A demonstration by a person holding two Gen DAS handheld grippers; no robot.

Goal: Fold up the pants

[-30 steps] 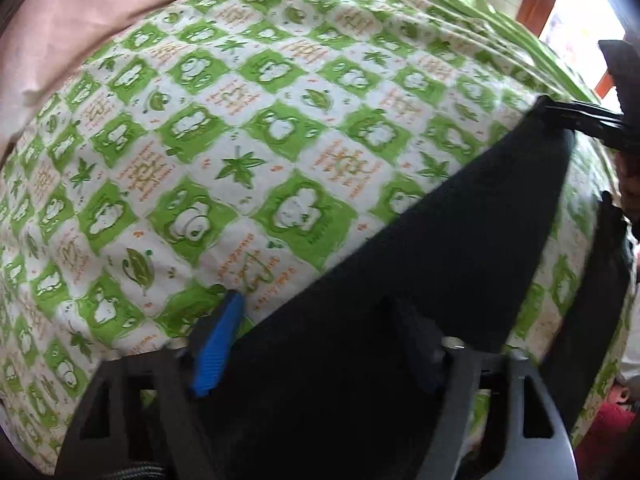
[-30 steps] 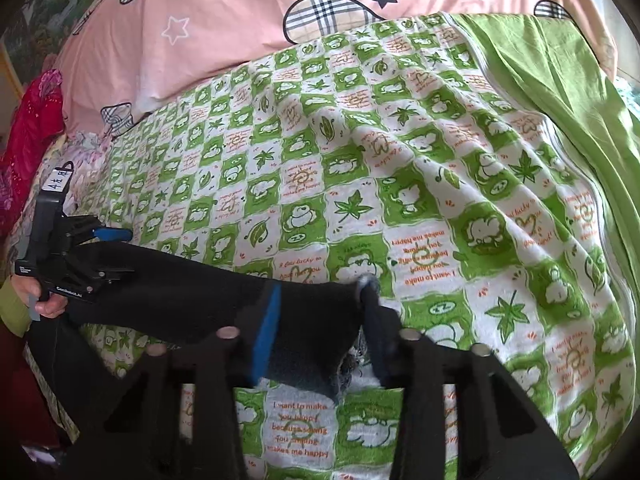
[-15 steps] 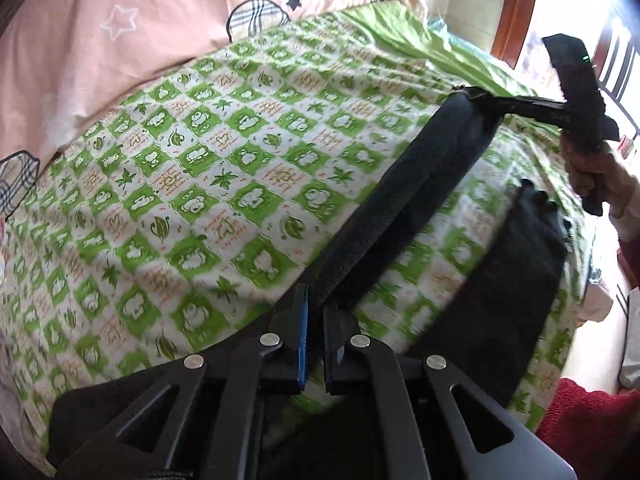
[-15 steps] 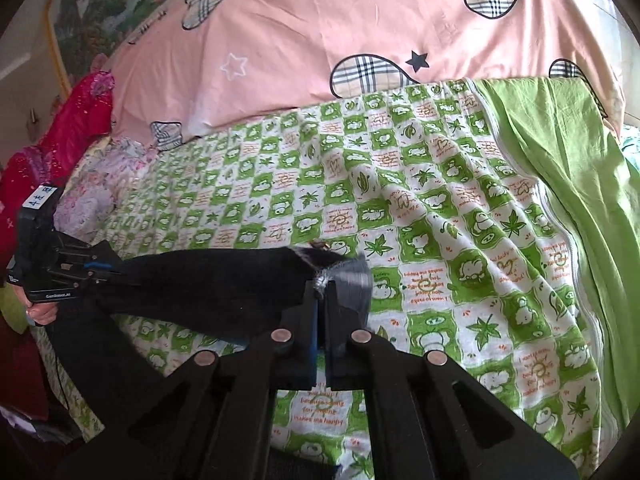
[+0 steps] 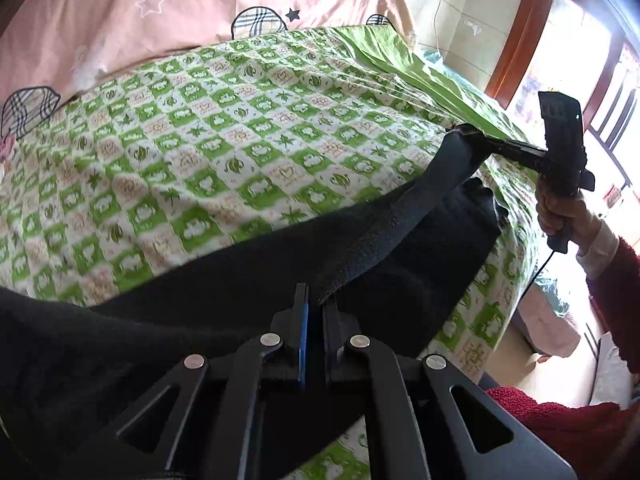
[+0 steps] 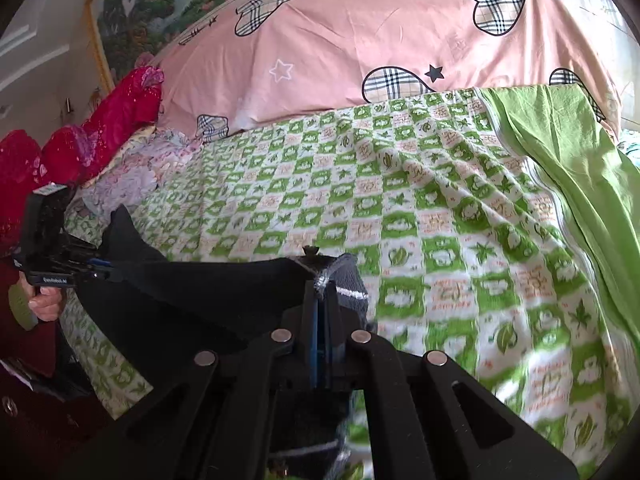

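Observation:
Black pants [image 5: 400,232] hang stretched between my two grippers above a green-and-white checked bedsheet [image 5: 240,140]. In the left wrist view my left gripper [image 5: 314,300] is shut on one end of the raised edge. My right gripper [image 5: 464,130] pinches the other end at the far right, held by a hand [image 5: 560,208]. In the right wrist view my right gripper [image 6: 320,284] is shut on the pants [image 6: 208,284], where a grey lining with a white stripe shows. My left gripper [image 6: 102,268] grips the far end at the left. The lower leg drapes on the bed.
A pink duvet with plaid hearts [image 6: 400,40] is piled at the head of the bed. A plain green sheet [image 6: 560,160] lies along one side, and red pillows [image 6: 120,108] along the other. The bed edge, floor and a bright window [image 5: 580,60] are on the right. The person wears a red sleeve [image 5: 616,280].
Both grippers have closed on the pants and lifted, drawing back from the bed. The pants' upper edge is now pulled taut between them, and more of the bed has come into view.

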